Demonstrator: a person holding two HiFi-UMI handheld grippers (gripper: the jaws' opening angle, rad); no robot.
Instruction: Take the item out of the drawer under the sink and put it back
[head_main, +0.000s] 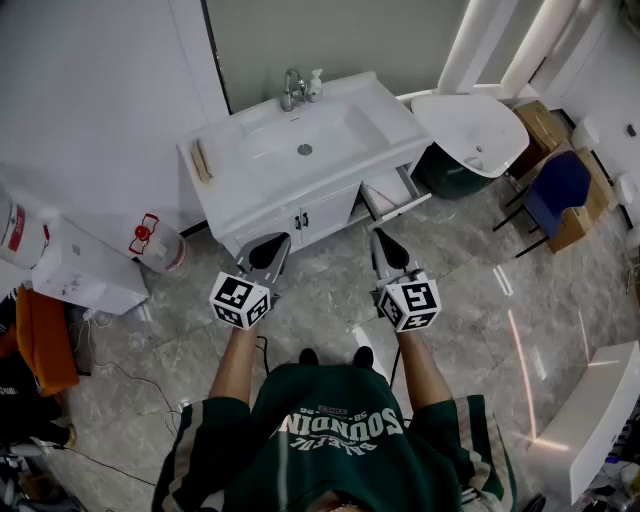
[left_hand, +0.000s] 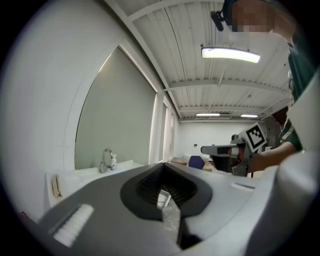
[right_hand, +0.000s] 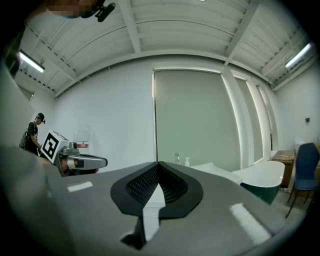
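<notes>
Head view: in the upper middle of the frame stands a white vanity cabinet (head_main: 300, 218); its glossy, smooth-rimmed sink (head_main: 240, 128) carries a chrome faucet (head_main: 292, 88) and a small soap bottle (head_main: 315, 84) at the back edge; the drawer (head_main: 392, 196) at the cabinet's right end stands pulled open, a shallow white box. What lies in it cannot be made out, and the item shows in no view. The left gripper (head_main: 275, 245) and right gripper (head_main: 383, 240) sit side by side at lower centre, level, well short of the cabinet, over grey veined stone-look floor (head_main: 330, 300); both are clenched to a point with nothing in them.

With the drawer open and nothing carried, the item is probably inside it; whether it waits to be lifted out or is already returned, the pictures do not settle.

Left gripper view: matte grey shell, black ribbed pads meeting in a V; the jaws are closed on nothing, and the pale mottled sliver in the slit looks like floor; the other gripper shows at middle right.

Right gripper view: the same grey shell and ribbed black pads; jaws together, empty; the sink lies beyond them.
</notes>
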